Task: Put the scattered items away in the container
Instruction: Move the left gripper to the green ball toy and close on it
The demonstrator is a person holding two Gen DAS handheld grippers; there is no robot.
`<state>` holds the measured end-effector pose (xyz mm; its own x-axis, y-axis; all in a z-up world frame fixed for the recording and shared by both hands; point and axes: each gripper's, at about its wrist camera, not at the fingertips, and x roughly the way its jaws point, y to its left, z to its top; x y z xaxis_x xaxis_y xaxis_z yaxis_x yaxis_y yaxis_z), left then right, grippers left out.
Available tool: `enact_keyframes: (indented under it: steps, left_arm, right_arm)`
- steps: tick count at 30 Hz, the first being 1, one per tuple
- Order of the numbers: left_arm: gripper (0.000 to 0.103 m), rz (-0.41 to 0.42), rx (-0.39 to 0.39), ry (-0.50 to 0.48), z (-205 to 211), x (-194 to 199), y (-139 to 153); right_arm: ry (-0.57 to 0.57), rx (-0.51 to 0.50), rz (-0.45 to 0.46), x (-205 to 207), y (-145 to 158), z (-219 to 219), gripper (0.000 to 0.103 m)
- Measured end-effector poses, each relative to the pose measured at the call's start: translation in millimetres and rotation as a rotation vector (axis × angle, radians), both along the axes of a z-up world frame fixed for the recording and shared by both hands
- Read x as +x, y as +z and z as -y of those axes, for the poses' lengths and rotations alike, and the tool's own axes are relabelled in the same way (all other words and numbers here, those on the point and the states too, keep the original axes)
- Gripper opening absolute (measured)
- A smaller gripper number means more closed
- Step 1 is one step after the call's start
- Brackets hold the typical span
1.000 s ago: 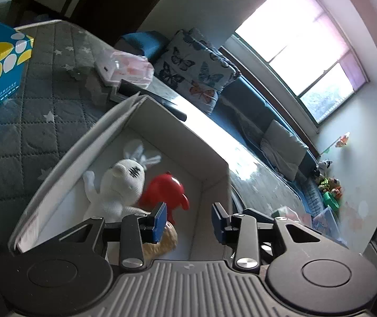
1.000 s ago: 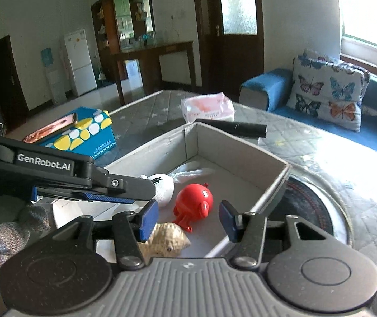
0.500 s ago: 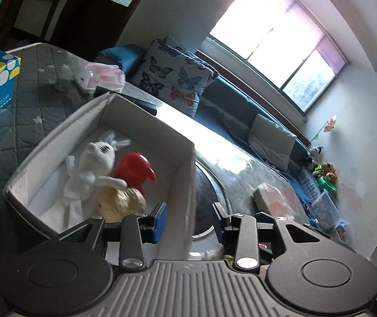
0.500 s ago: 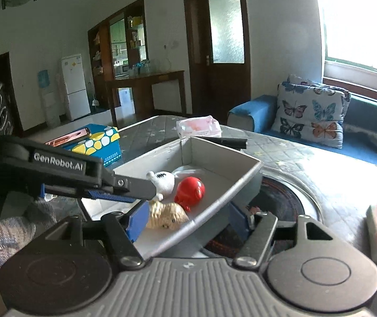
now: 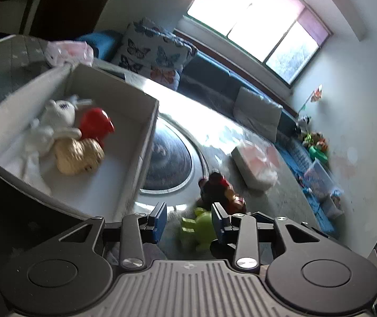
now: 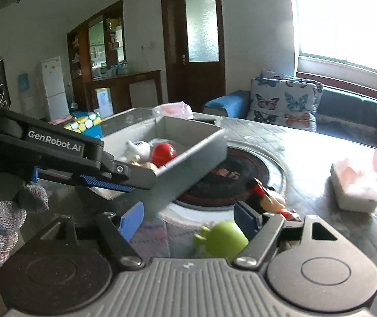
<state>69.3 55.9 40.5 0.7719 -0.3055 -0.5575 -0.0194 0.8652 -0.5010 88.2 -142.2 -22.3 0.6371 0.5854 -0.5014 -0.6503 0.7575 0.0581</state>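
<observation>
The gray box (image 5: 146, 132) sits at 10 o'clock on the desk (image 6: 307, 145), holding a white plush (image 5: 56, 116), red toy (image 5: 94, 124) and tan toy (image 5: 77, 153). The green toy (image 6: 222, 240) lies outside, between the right claw's (image 6: 188, 216) wide fingers. The left claw (image 5: 188, 219) hovers level, wide, empty.

Three toys (image 5: 69, 132) lie in the box (image 5: 135, 158); two figures (image 5: 215, 211) lie on the table (image 6: 307, 148) right of it

"GenRobot.AI" stood in white letters on the black side of the left gripper (image 6: 104, 182), left of the right gripper's own fingers.
</observation>
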Motion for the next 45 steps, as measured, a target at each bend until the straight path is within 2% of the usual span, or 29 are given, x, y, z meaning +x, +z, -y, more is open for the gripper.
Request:
enact_keyframes:
  steps: [1, 10, 21, 27, 37, 45]
  left_arm:
    - [0.039, -0.008, -0.001, -0.006, 2.2, 0.6, -3.0]
    - [0.040, -0.081, -0.022, -0.037, 20.3, 4.7, -27.0]
    - [0.040, -0.100, -0.004, -0.053, 28.8, 14.1, -31.1]
    - [0.040, -0.095, 0.042, -0.056, 37.8, 22.4, -29.5]
    - [0.040, -0.084, 0.157, -0.116, 56.2, 40.7, -25.1]
    - [0.039, -0.082, 0.189, -0.157, 62.7, 48.6, -26.1]
  right_arm:
    - [-0.005, -0.003, -0.002, -0.9, -2.5, 2.0, 0.084]
    - [-0.062, -0.015, -0.045, -0.6, -27.3, 13.8, 0.084]
    - [-0.091, -0.002, -0.087, 8.3, -43.2, 14.5, 0.085]
    - [-0.095, 0.021, -0.117, 16.3, -50.0, 13.6, 0.085]
    - [-0.105, 0.045, -0.153, 31.6, -56.8, 9.8, 0.083]
    - [-0.125, 0.076, -0.193, 44.7, -61.6, 15.6, 0.079]
